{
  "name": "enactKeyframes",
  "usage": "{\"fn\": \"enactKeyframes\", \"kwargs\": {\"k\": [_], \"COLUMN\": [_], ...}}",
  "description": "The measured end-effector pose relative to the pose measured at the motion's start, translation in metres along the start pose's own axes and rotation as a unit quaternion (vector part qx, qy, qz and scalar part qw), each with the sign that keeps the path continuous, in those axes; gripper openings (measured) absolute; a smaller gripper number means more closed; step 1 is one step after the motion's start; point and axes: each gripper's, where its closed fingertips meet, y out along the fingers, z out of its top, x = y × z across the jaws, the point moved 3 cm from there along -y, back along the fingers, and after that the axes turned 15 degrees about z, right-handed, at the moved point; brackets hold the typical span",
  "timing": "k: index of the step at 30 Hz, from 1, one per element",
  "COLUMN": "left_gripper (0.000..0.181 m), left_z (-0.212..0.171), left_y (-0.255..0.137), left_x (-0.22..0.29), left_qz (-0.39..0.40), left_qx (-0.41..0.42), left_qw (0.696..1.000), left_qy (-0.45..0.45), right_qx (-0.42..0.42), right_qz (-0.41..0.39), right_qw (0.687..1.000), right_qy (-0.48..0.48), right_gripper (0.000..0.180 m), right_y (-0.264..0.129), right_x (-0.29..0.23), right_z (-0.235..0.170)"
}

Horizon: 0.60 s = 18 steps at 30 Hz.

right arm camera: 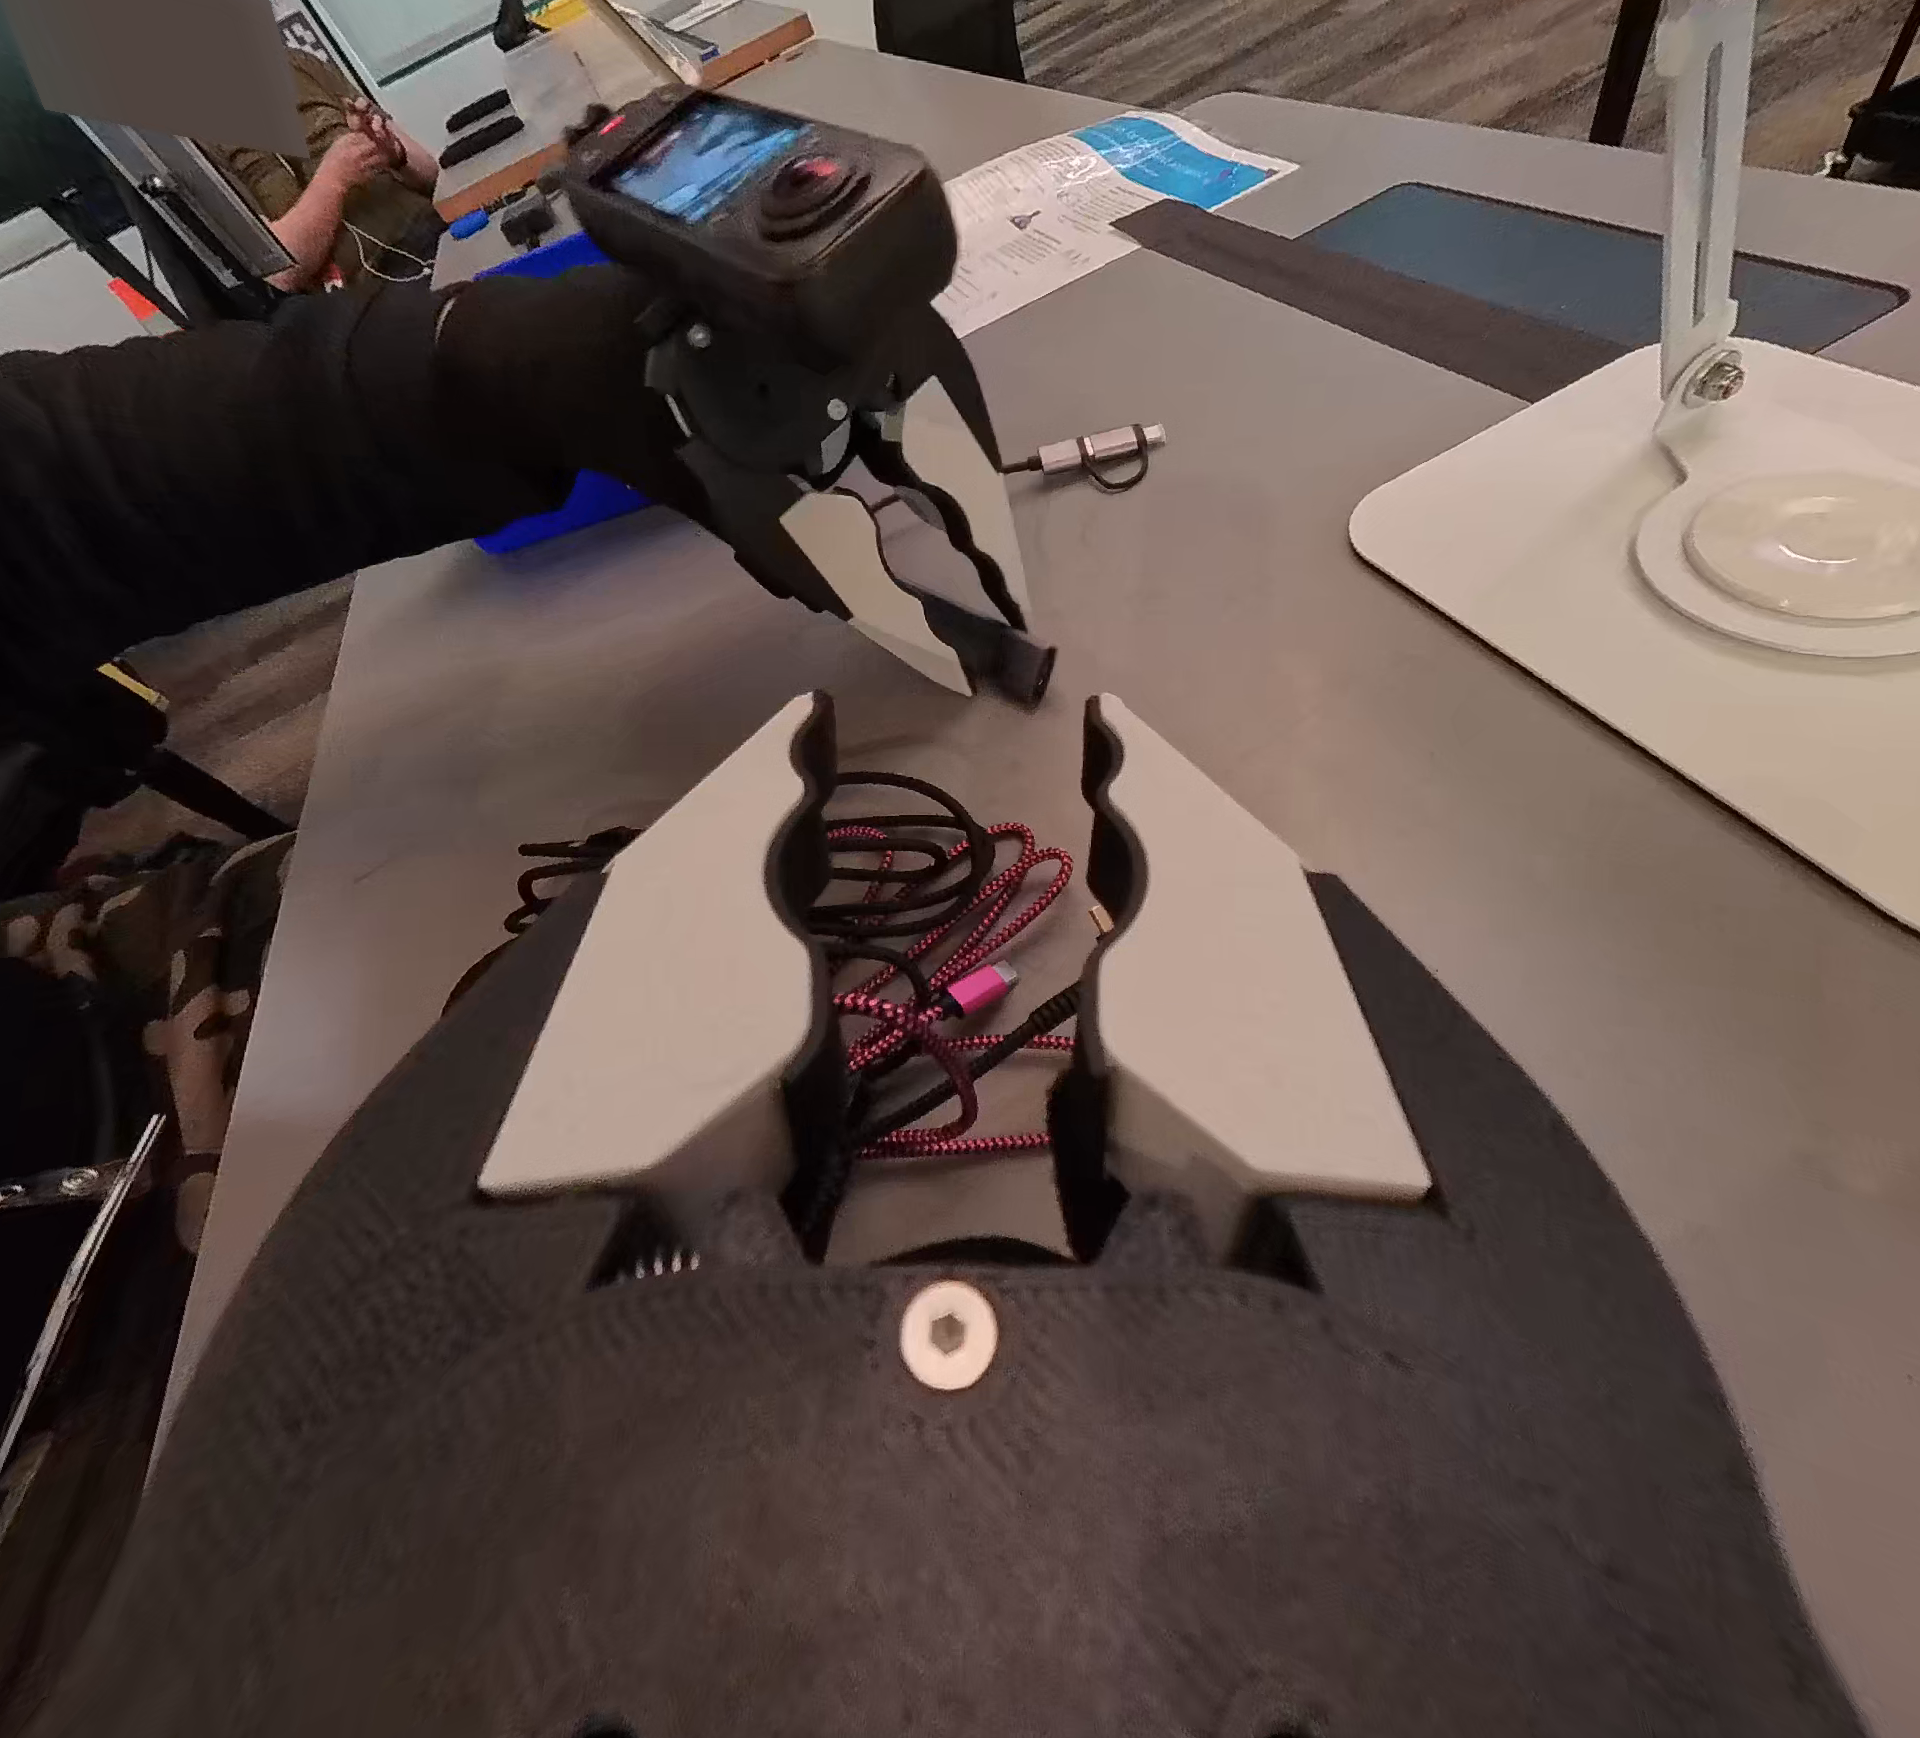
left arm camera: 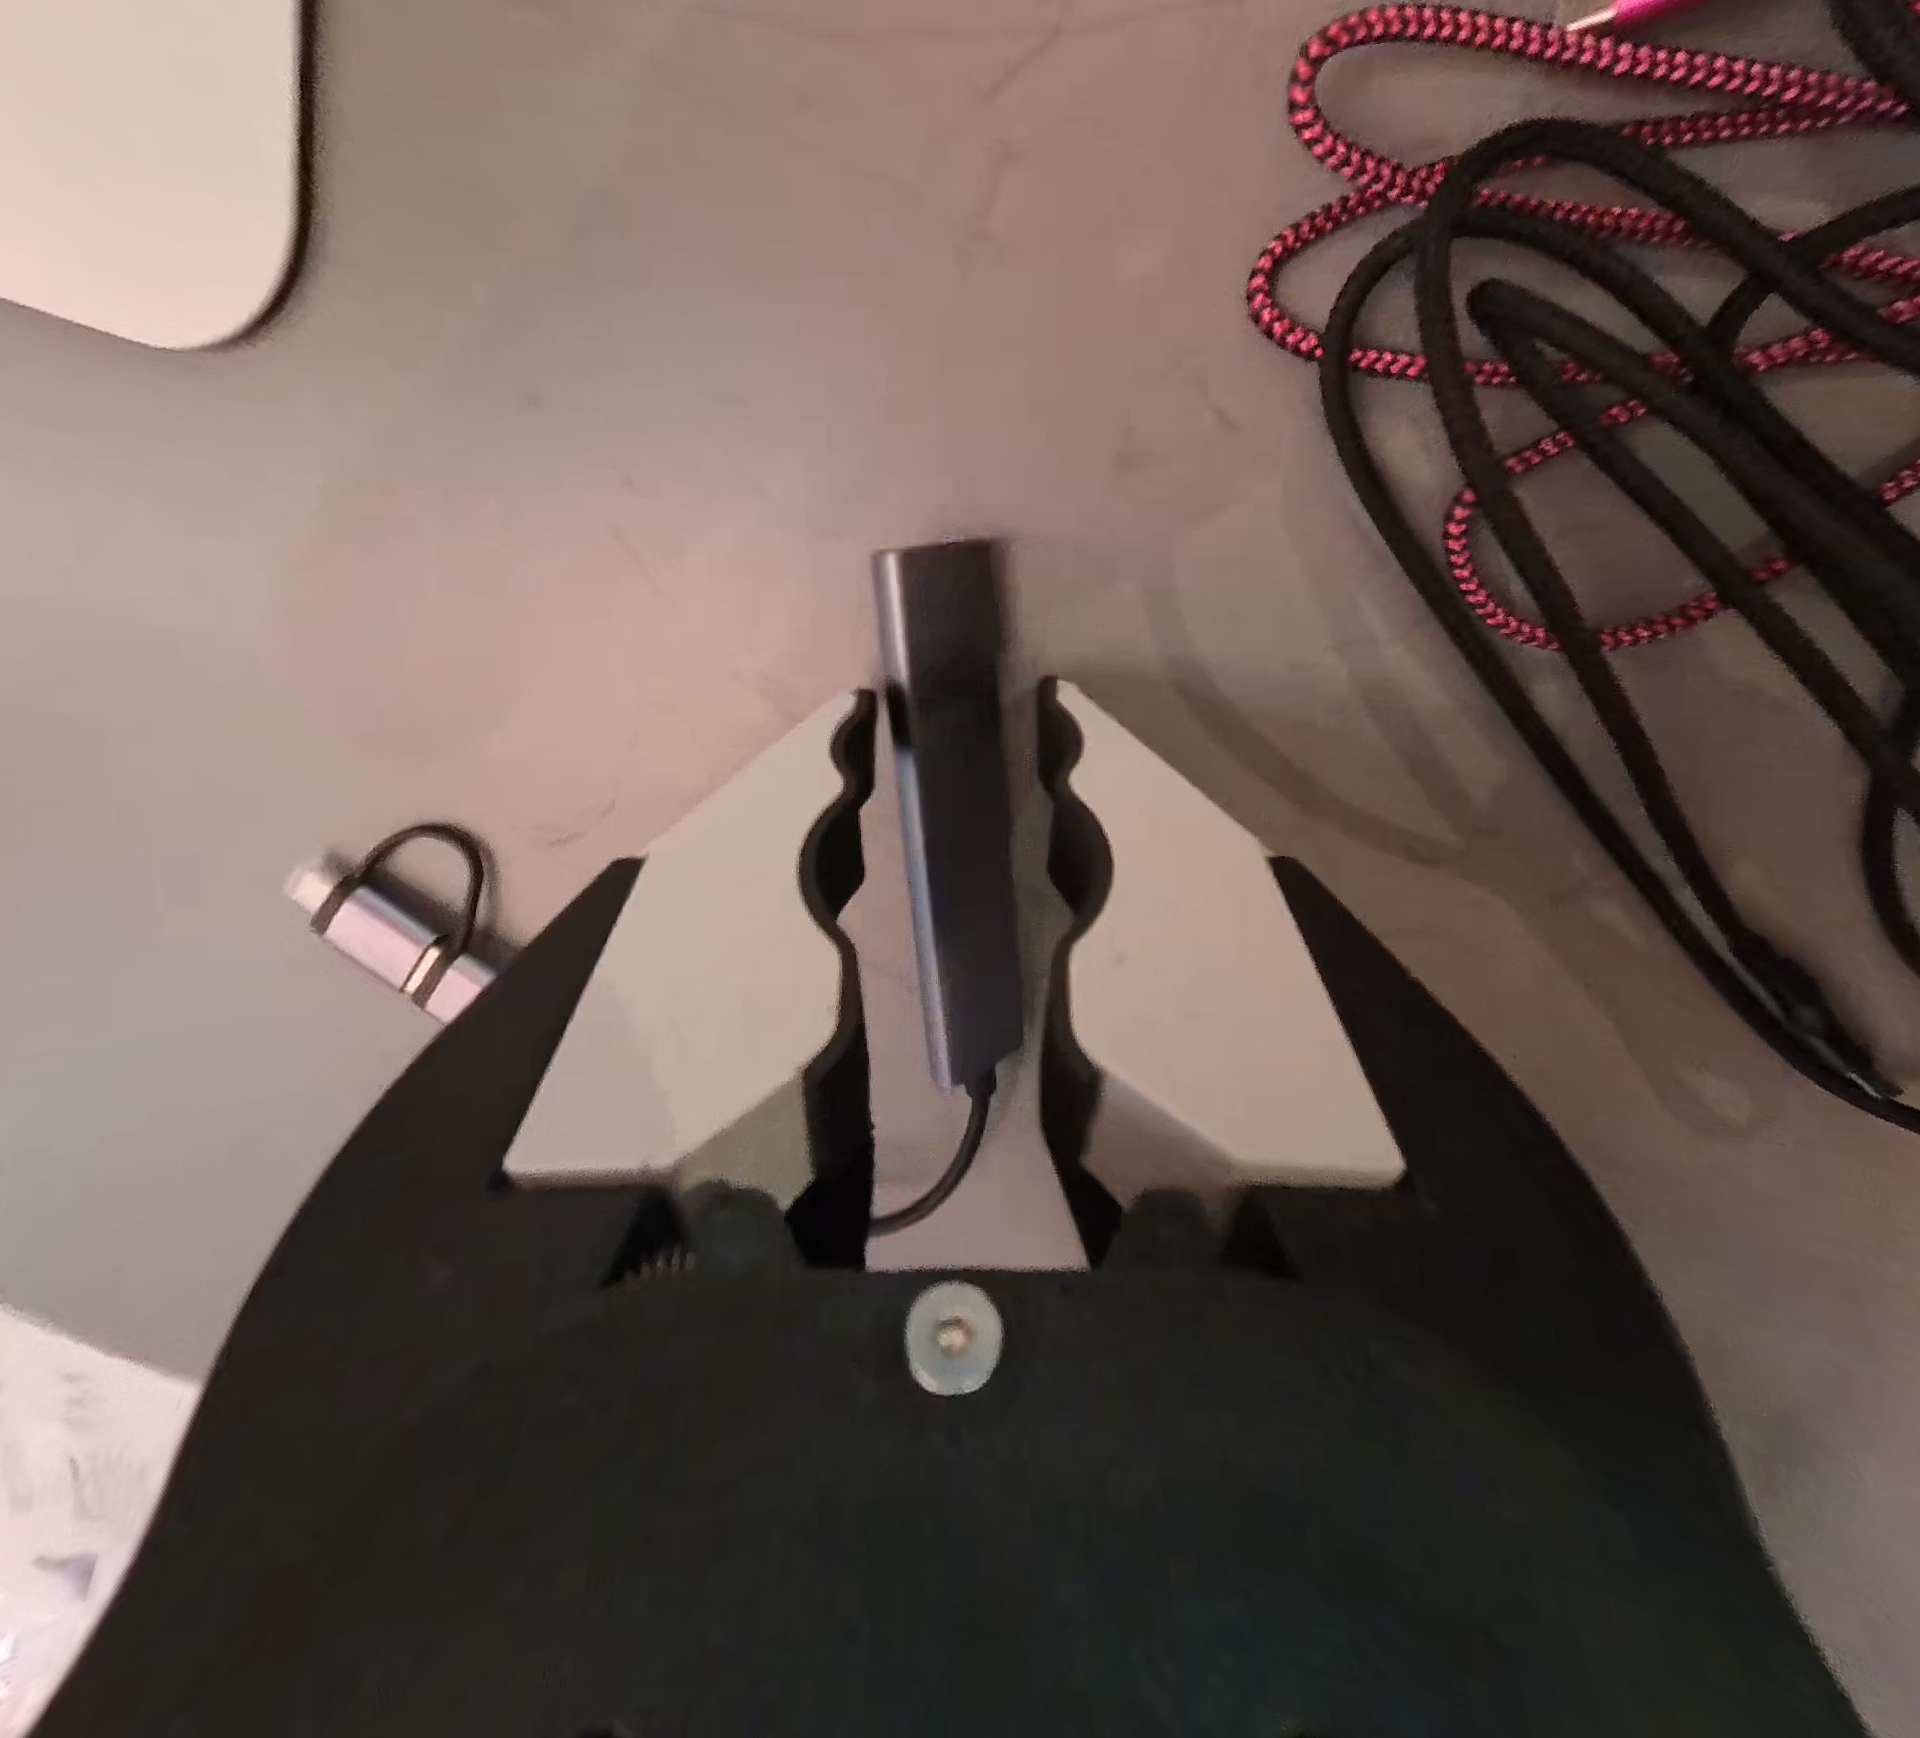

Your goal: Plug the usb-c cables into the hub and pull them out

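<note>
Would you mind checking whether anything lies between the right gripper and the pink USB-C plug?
Nothing visible blocks it. The right gripper is open directly above the pink plug, which lies on top of the tangled black and pink cables, uncovered.

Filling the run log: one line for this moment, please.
left gripper: open, straddling hub | right gripper: open, over cables | cables: loose on table, unplugged
</note>
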Motion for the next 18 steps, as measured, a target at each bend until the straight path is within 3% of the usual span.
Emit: {"fn": "enactKeyframes", "kwargs": {"k": [2,5,9,13,18], "left_gripper": [0.042,0.044,0.052,0.066,0.086], "left_z": [-0.001,-0.002,0.011,0.023,0.027], "left_y": [0.001,-0.007,-0.050,-0.093,-0.081], "left_x": [-0.005,-0.009,0.002,0.044,0.097], "left_qz": [-0.016,-0.024,-0.048,-0.104,-0.156], "left_qx": [-0.008,0.003,0.063,0.100,0.062], "left_qw": [1.000,0.999,0.992,0.974,0.952], "left_qy": [-0.016,-0.034,-0.099,-0.173,-0.255], "right_qx": [0.004,0.010,0.030,0.039,0.036], "right_qz": [0.003,0.002,-0.004,-0.009,-0.008], "right_qw": [1.000,1.000,1.000,0.999,0.999], "right_qy": [0.002,0.004,0.005,0.007,0.005], "right_gripper": [0.045,0.044,0.044,0.044,0.042], "right_y": [0.000,-0.003,-0.011,-0.016,-0.014], "right_x": [0.000,0.001,0.003,0.006,0.004], "right_z": [0.000,0.001,0.006,0.008,0.008]}}
